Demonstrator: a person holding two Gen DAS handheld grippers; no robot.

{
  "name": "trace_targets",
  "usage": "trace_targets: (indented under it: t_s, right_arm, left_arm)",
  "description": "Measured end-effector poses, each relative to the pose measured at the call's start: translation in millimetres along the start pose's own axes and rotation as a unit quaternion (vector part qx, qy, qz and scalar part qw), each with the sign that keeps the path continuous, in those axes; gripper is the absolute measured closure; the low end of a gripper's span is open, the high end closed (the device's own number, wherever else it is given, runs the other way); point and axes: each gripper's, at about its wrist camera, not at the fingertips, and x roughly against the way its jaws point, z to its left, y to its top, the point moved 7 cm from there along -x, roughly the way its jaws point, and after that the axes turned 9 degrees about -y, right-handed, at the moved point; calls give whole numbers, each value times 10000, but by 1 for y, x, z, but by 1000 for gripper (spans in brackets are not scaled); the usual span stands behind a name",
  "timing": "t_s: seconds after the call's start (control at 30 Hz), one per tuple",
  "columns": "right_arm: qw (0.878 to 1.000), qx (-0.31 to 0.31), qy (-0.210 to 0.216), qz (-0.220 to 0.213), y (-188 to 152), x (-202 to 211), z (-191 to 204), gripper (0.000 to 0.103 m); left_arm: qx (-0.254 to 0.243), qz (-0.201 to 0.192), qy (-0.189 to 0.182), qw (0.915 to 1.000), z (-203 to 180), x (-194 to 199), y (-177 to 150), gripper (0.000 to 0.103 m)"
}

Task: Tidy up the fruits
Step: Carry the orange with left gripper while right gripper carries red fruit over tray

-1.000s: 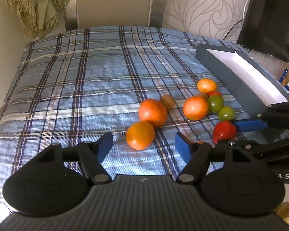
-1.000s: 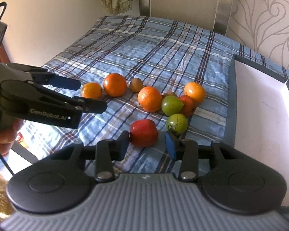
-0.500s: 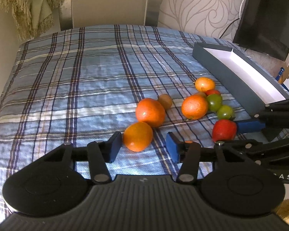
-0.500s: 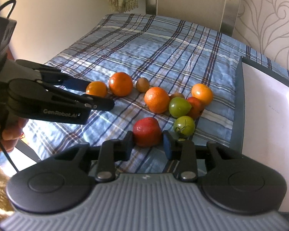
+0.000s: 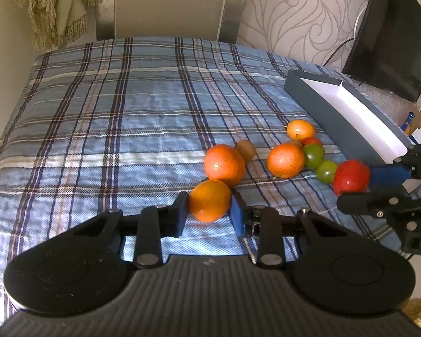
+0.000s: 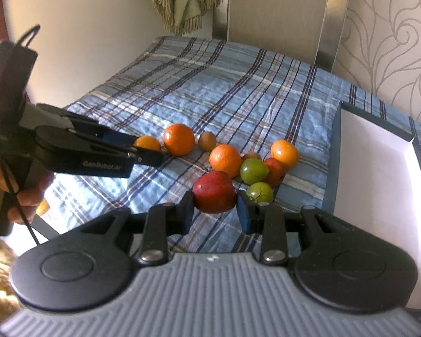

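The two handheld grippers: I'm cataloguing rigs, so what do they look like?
Both match. The left gripper and right gripper have black link arms with silver pivot screws, blue pads at the jaws, round black discs either side and a ribbed grey body. The right wrist view shows white lettering on the left gripper's side and a thin black cable by the hand. No sleeve shows.

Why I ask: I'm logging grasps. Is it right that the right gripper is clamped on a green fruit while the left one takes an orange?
Not quite: the right gripper is clamped on the red fruit, as the right wrist view shows. The left gripper is closing on an orange.
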Motion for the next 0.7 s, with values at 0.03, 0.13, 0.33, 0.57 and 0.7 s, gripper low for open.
trace_targets:
  t_s: [0.03,0.13,0.33,0.57,0.7]
  right_arm:
    - [10000,1,-5,-23,1,2,0,68]
    - [10000,5,2,-77,3,7,-1,68]
    - [9999,12,32,-106,2,12,0,68]
    - [9998,-11,74,-183,3,19,-4,68]
    - [9997,-56,80,-224,2,22,-9,68]
  left_arm:
    - [20,-15,-29,10000,-1,1,0,65]
    - [82,-68,-88,9999,-3,6,-2,65]
    - [157,-196,-163,9995,-10,18,2,65]
    - [23,-286,-231,9993,-28,26,13,65]
    - [-78,-289,-284,9991,-40,26,18,65]
